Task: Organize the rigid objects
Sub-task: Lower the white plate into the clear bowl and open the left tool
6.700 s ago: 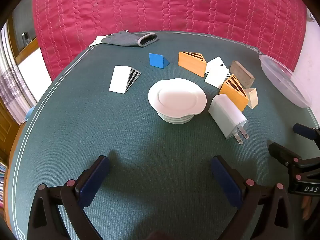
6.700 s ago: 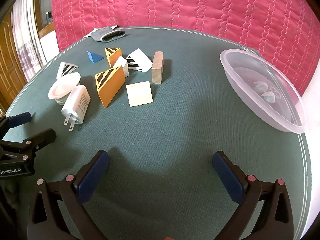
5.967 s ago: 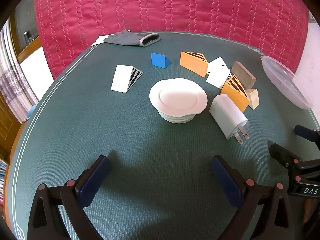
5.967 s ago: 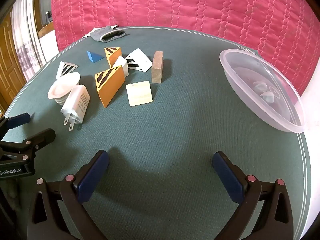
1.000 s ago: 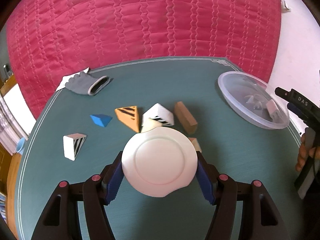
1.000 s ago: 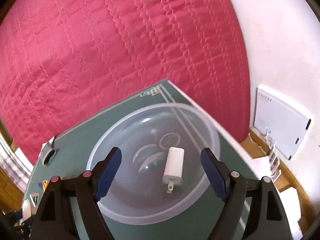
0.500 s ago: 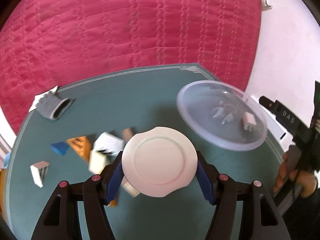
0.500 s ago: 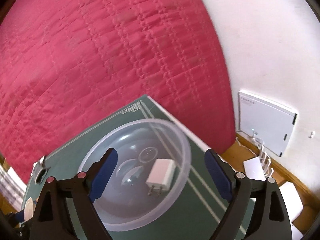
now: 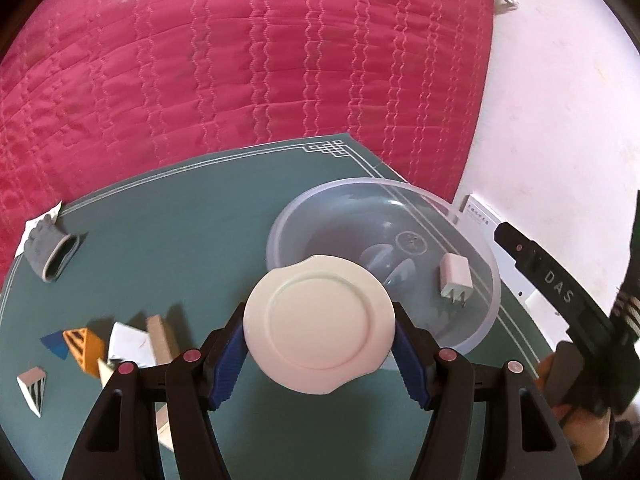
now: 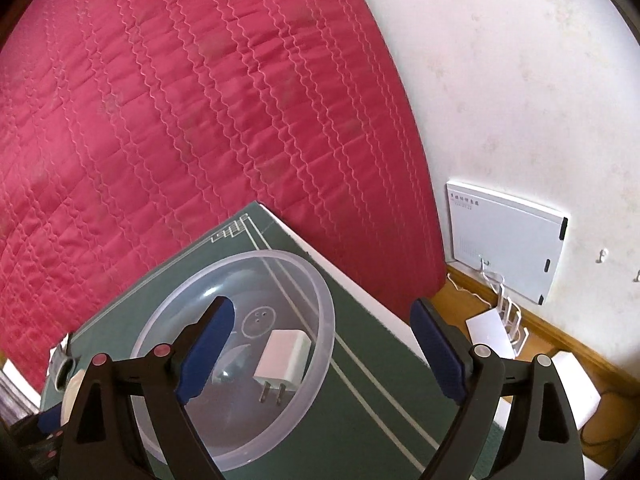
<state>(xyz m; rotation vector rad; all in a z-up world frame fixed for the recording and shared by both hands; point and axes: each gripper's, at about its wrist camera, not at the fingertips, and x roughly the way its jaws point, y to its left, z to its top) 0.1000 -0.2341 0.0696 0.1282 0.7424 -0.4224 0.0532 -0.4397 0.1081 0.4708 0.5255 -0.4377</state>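
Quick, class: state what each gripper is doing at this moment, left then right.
Left gripper: closed on the round white ceramic plate.
Right gripper: open, jaws just widened, nothing between them.

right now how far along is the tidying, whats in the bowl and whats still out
Done: the white charger lies in the clear bowl, and the right tongs are open and empty above it. In hand: the left tongs grip the white plate at the bowl's near rim. Left: the wedges and blocks still on the green table.
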